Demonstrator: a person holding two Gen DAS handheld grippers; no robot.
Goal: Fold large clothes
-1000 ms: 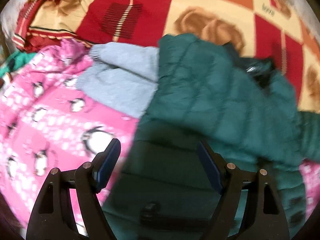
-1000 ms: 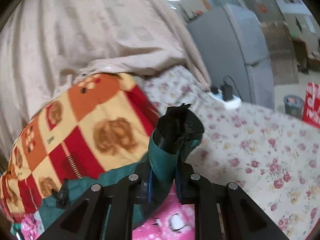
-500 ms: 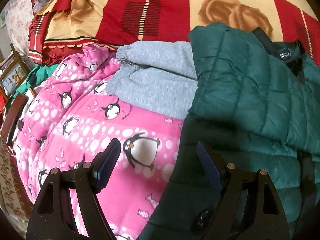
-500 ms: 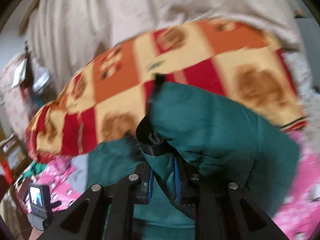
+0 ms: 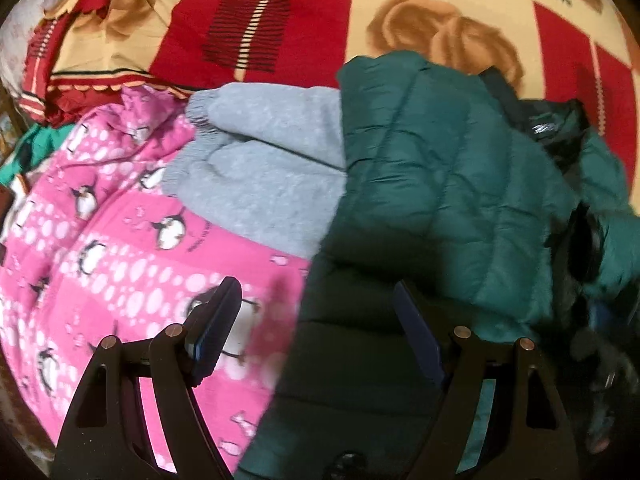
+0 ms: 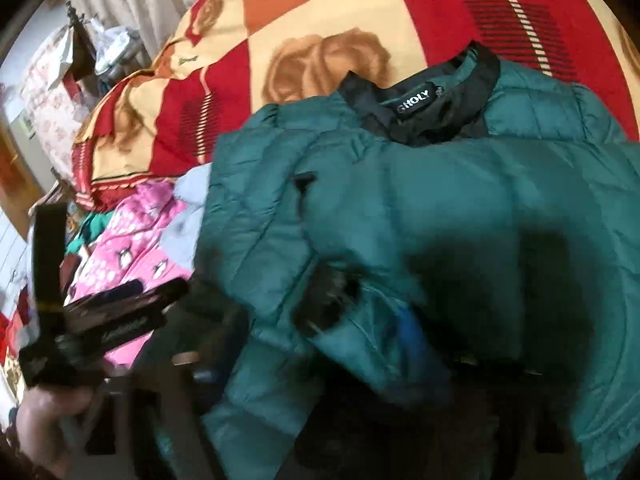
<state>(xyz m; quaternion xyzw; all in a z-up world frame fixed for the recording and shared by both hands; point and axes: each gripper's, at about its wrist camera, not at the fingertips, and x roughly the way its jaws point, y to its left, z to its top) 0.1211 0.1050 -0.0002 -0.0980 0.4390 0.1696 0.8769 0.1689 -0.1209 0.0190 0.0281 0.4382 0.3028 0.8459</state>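
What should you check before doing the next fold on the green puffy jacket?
1. Left gripper jaws open and empty: ok.
2. Right gripper gripping the sleeve cuff: cannot tell, blurred.
3. Sleeve folded across the green puffer jacket: ok.
4. Collar lying flat at the top: ok.
5. Jacket clear of other clothes: not ok, it overlaps the grey sweatpants and the pink penguin fleece.

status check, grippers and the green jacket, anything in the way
Left gripper open, hovering over jacket edge. Right gripper state unclear, buried in dark green quilted puffer jacket. Grey fleece garment and pink penguin-print blanket lie alongside.
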